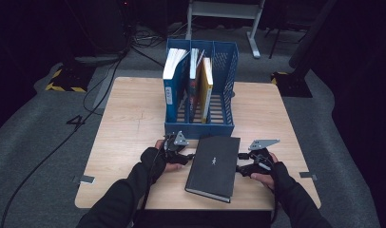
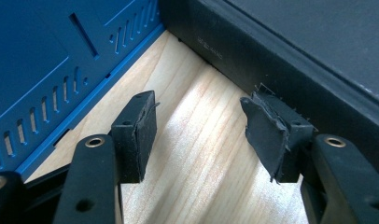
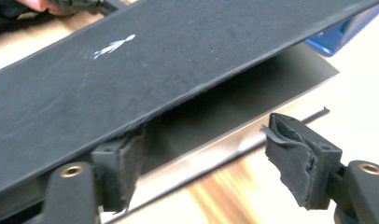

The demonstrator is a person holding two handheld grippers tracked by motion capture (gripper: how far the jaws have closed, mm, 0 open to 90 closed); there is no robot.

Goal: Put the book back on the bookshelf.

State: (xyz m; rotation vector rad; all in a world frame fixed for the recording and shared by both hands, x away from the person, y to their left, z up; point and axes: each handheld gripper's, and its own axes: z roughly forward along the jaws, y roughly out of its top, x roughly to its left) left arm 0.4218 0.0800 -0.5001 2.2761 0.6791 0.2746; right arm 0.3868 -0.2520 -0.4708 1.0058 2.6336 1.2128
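A black hardcover book (image 1: 214, 166) lies flat on the wooden table (image 1: 134, 114), just in front of a blue file rack (image 1: 200, 127). My left gripper (image 1: 188, 156) sits at the book's left edge. In the left gripper view it (image 2: 197, 116) stands open over bare wood, its right pad (image 2: 267, 126) close against the book's spine (image 2: 281, 60). My right gripper (image 1: 239, 167) is at the book's right edge. In the right gripper view it (image 3: 204, 140) is open, its left pad (image 3: 120, 163) tucked under the slightly raised cover (image 3: 155, 70), with the right pad (image 3: 295, 154) clear of it.
The rack (image 2: 38, 70) holds upright books, among them a blue-and-white one (image 1: 172, 80) and a yellow one (image 1: 206, 88); its right slot has room. Bare table lies to the left and right of the rack. The floor around has cables and a desk frame behind.
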